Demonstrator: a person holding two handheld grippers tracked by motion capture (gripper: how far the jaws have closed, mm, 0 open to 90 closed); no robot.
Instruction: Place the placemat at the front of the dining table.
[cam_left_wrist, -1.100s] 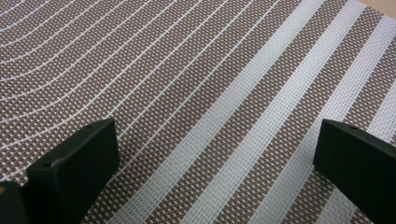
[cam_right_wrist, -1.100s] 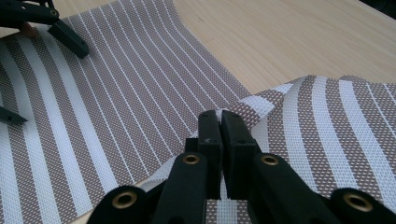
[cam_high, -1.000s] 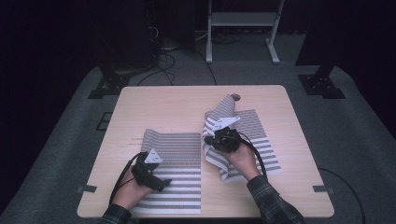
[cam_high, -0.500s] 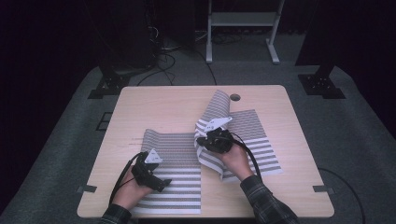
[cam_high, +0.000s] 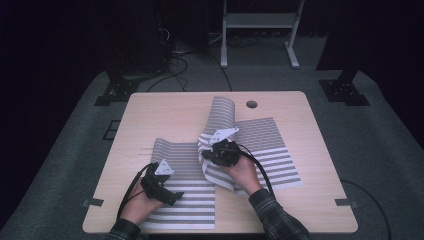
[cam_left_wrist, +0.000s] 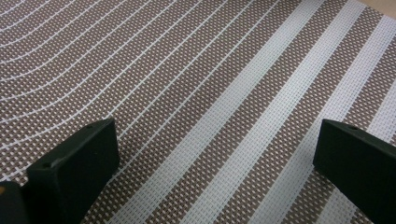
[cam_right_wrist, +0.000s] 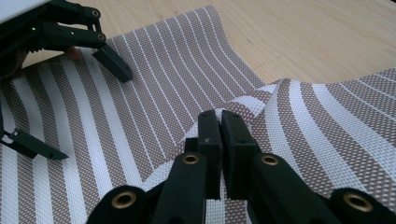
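**Right gripper drags striped mat leftward across the table**

Over the last second the right gripper (cam_high: 216, 152) has carried its pinched fold of mat leftward, toward the middle of the table (cam_high: 150, 115), and the raised part of the cloth now stands as a taller strip reaching toward the table's far edge; the left gripper (cam_high: 172, 196) has stayed where it was. In the high view two brown-and-white striped woven mats lie on the light wooden table. The left mat (cam_high: 185, 165) lies flat near the front edge on the person's left. The right mat (cam_high: 270, 145) lies partly flat at the right, while its left portion is lifted and folded over, a curl rising just beside the round cable hole (cam_high: 251, 104). The right gripper view shows its two black jaws pressed together on the edge of that lifted fold, the cloth bunched at their tips, with the other mat lying flat beyond and the left gripper at the upper left. The left gripper view shows its jaws spread wide, their tips low over the flat mat's weave; whether they touch it cannot be told. The person's hands and plaid sleeves (cam_high: 272, 215) enter from the bottom edge. Beyond the table, cables trail over grey carpet near the dark feet of stands.
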